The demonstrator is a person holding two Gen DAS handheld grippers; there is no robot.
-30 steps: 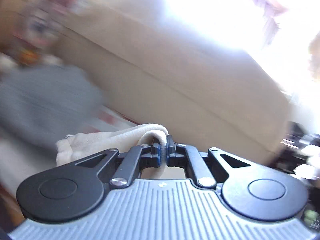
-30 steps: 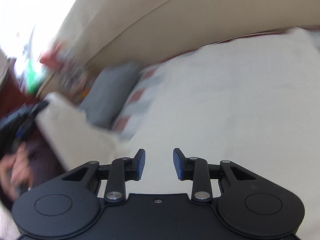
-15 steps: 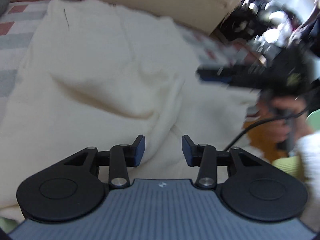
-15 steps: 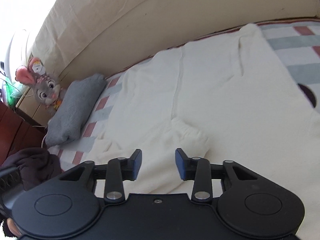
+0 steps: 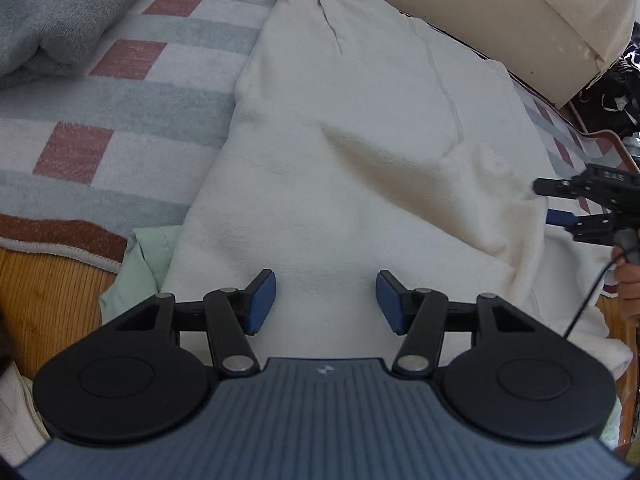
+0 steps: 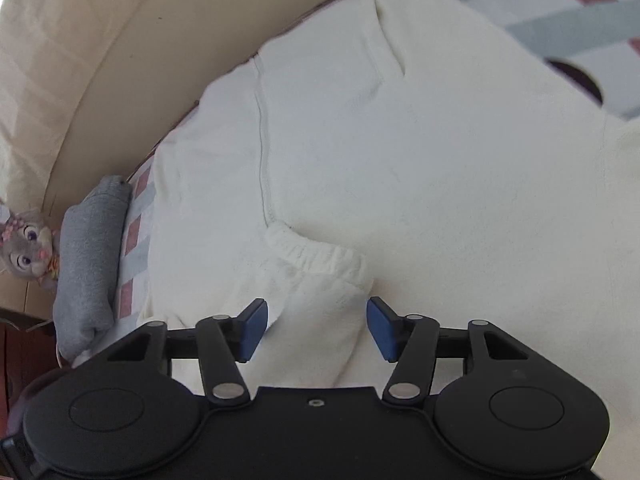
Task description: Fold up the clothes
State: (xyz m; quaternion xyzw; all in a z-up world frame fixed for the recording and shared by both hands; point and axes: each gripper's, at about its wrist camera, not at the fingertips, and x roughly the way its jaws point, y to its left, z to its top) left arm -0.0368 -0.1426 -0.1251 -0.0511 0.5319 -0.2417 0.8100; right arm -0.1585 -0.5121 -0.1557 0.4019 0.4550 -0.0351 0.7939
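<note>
A: Checked blanket (image 5: pixel 120 136) on a bed, below a cream headboard (image 5: pixel 520 20). What lies ahead of the tongs?

B: A cream sweatshirt (image 5: pixel 340 160), spread flat for folding. Left tongs (image 5: pixel 326 302) and right tongs (image 6: pixel 316 328), jaws just widened, grasp nothing; a cuff (image 6: pixel 316 256) sits just ahead of the right pair.

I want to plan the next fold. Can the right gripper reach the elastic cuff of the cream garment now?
Probably yes: the right gripper is open, the elastic cuff lies just ahead of its fingertips, and nothing lies between them.
</note>
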